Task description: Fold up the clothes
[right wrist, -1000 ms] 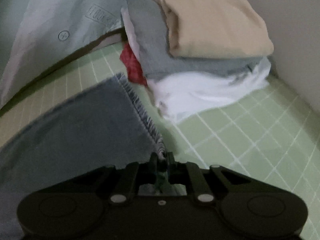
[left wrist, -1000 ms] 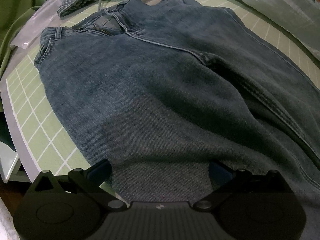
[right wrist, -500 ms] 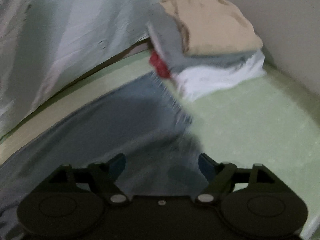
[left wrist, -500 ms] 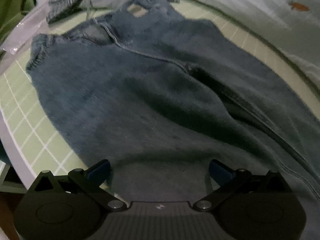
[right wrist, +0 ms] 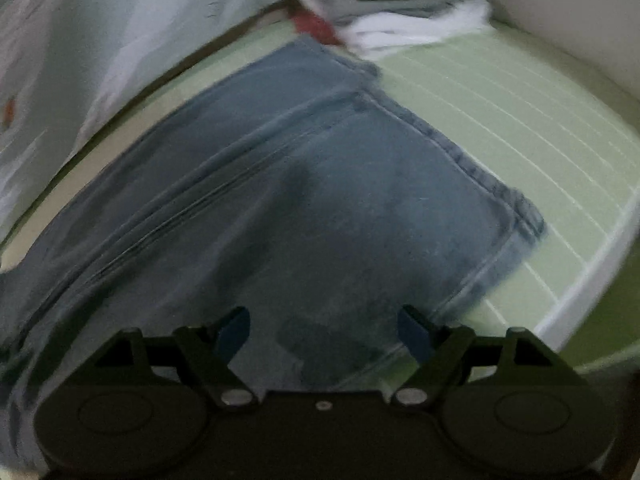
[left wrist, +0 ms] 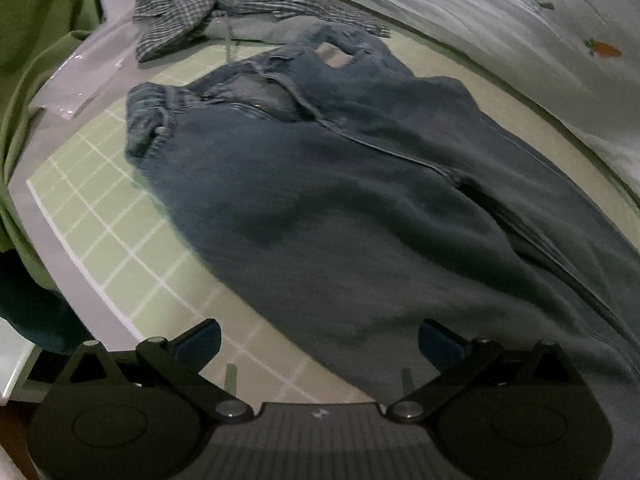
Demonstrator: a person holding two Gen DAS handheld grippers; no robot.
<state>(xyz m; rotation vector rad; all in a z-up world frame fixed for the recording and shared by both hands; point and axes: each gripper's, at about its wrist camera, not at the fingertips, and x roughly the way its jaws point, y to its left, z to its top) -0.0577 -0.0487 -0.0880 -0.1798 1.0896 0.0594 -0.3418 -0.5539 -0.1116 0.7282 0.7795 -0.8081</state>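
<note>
One pair of jeans [left wrist: 360,184] lies spread flat on the green gridded desk [left wrist: 100,216], directly ahead of two tongs. Left tongs [left wrist: 319,340] and right tongs [right wrist: 324,330] both gape wide, holding nothing. One checked shirt [left wrist: 224,8] lies beyond the waistband; the blurred folded stack [right wrist: 400,12] seems about four garments.

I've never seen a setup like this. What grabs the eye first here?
A big pair of blue jeans spread flat across a green grid mat, its leg hems lying toward a stack of folded clothes. A checked shirt lies crumpled beyond the waistband. Both hand-held grippers, left and right, hang open above the denim.
</note>
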